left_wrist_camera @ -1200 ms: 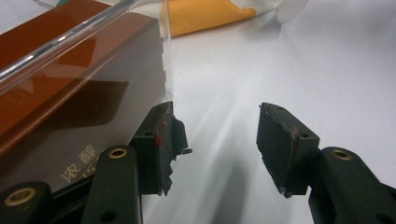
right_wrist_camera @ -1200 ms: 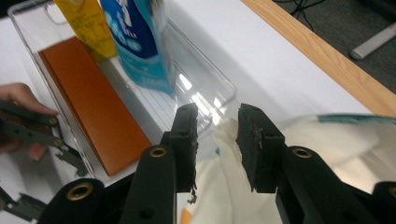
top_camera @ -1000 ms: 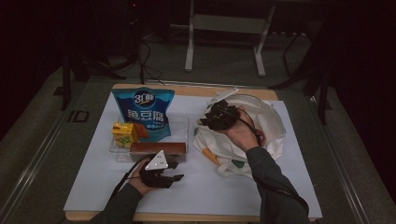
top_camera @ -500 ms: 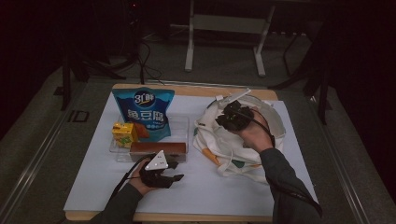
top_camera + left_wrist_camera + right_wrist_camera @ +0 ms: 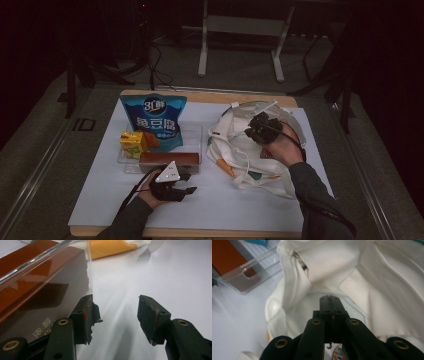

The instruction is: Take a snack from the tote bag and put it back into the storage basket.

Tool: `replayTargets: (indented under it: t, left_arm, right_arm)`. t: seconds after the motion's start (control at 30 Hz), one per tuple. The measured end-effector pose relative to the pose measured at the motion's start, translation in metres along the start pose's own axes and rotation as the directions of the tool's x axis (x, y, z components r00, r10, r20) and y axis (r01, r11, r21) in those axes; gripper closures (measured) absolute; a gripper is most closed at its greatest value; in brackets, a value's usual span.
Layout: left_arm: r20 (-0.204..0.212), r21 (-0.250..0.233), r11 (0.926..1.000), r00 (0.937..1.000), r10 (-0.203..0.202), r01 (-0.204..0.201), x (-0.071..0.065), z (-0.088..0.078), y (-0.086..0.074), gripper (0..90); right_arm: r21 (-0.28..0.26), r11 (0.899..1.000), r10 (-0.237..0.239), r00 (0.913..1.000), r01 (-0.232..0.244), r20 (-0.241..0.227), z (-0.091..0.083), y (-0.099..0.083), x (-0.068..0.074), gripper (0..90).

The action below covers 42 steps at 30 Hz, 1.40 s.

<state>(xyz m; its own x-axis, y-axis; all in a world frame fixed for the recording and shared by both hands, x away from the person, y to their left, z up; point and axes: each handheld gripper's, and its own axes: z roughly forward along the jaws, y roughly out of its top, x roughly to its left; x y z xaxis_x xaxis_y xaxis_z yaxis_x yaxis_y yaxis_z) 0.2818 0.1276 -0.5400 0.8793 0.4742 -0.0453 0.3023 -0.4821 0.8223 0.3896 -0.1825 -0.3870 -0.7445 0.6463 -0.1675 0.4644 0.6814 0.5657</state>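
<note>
1. Cloth of the white tote bag (image 5: 250,155) lies soft and creased at the table's right.
2. Your right gripper (image 5: 329,298) has just been closing; its jaws meet, nothing visibly pinched.
3. Your left gripper (image 5: 117,312) gapes beside the glossy brown box (image 5: 37,285).

Two black hand-held grippers. Left hand-held gripper (image 5: 185,191): grey three-cornered plate (image 5: 168,173) on top, black cable (image 5: 131,194) trailing back along a dark sleeve (image 5: 125,224). Black jaws with worn, ragged-edged pads (image 5: 148,315), brass-ringed screw holes (image 5: 63,321), a small red mark on one pad. Right hand-held gripper (image 5: 256,131): blocky black body, thin black cable, dark grey sleeve (image 5: 315,200); brass-ringed holes (image 5: 316,321) on the jaw arms too.
</note>
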Motion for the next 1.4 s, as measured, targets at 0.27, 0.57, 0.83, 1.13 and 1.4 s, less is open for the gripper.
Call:
replayTargets:
  t: [0.27,0.57,0.83,1.13,1.4]
  left_arm:
    - [-0.001,0.002,1.0000,1.0000,0.002,-0.002,0.000,0.000,0.000,47.0]
    - [-0.001,0.003,1.0000,1.0000,0.003,-0.003,0.000,0.000,0.000,47.1]
    - [-0.002,0.003,1.0000,1.0000,0.003,-0.003,0.000,0.000,0.000,47.1]
    - [-0.002,0.003,1.0000,1.0000,0.001,-0.001,-0.001,0.000,0.000,47.1]
    - [-0.003,0.004,1.0000,1.0000,0.002,-0.002,-0.001,0.000,0.000,47.0]
  right_arm:
    - [0.020,1.000,0.016,0.9998,-0.016,0.011,-0.003,-0.014,-0.009,89.9]
    - [0.083,0.996,0.015,0.9997,-0.017,0.021,0.001,-0.038,-0.015,89.9]
    - [0.135,0.990,0.035,0.9992,-0.037,0.021,0.003,-0.067,-0.019,89.9]
    - [0.190,0.981,0.039,0.9987,-0.045,0.034,0.008,-0.089,-0.019,89.9]
    - [0.217,0.975,0.040,0.9979,-0.050,0.052,0.011,-0.095,-0.020,89.9]
